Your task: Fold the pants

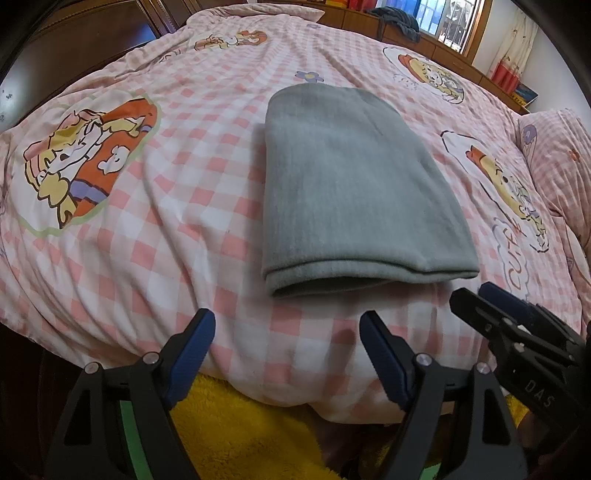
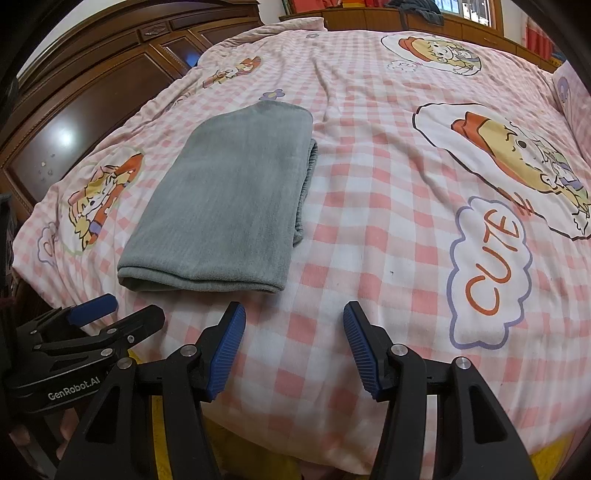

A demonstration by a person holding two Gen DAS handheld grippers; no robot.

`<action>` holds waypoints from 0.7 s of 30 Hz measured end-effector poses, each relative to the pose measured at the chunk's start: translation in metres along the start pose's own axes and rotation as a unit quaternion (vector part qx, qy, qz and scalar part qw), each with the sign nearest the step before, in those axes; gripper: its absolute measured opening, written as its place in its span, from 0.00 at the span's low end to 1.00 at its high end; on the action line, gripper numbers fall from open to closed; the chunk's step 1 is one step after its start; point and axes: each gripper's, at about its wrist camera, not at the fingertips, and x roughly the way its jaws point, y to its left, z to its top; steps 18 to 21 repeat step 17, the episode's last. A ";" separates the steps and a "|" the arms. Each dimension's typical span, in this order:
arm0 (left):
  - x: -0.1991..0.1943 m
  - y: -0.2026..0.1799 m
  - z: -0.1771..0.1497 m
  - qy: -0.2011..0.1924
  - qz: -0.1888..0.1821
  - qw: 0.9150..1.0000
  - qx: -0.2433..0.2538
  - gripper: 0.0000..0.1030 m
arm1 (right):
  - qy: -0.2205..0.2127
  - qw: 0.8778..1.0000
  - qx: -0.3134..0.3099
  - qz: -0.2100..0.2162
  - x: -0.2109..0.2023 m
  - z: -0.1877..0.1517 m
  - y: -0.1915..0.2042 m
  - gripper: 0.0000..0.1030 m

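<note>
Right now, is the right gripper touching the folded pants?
Apart. The right wrist view shows checkered bedcover between the open right gripper and the pants.

Pink-and-white checked bedcover [image 1: 177, 229] printed with cartoon figures and the word "CUTE". Dark wooden wardrobe [image 2: 92, 96] beside bed. Yellow fleece [image 1: 236, 435] under near edge. Window [image 1: 447, 22] beyond.
</note>
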 end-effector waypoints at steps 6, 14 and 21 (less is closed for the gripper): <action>-0.001 -0.001 0.000 0.002 -0.003 1.000 0.000 0.81 | 0.000 1.000 -0.001 0.001 -0.001 0.000 -0.002 0.55; -0.001 -0.002 -0.001 0.002 0.000 1.000 0.002 0.81 | 0.000 1.000 0.000 0.001 -0.001 0.001 -0.003 0.55; -0.001 -0.003 -0.001 0.003 0.002 1.000 0.004 0.81 | 0.000 1.000 0.000 0.001 -0.001 0.001 -0.004 0.55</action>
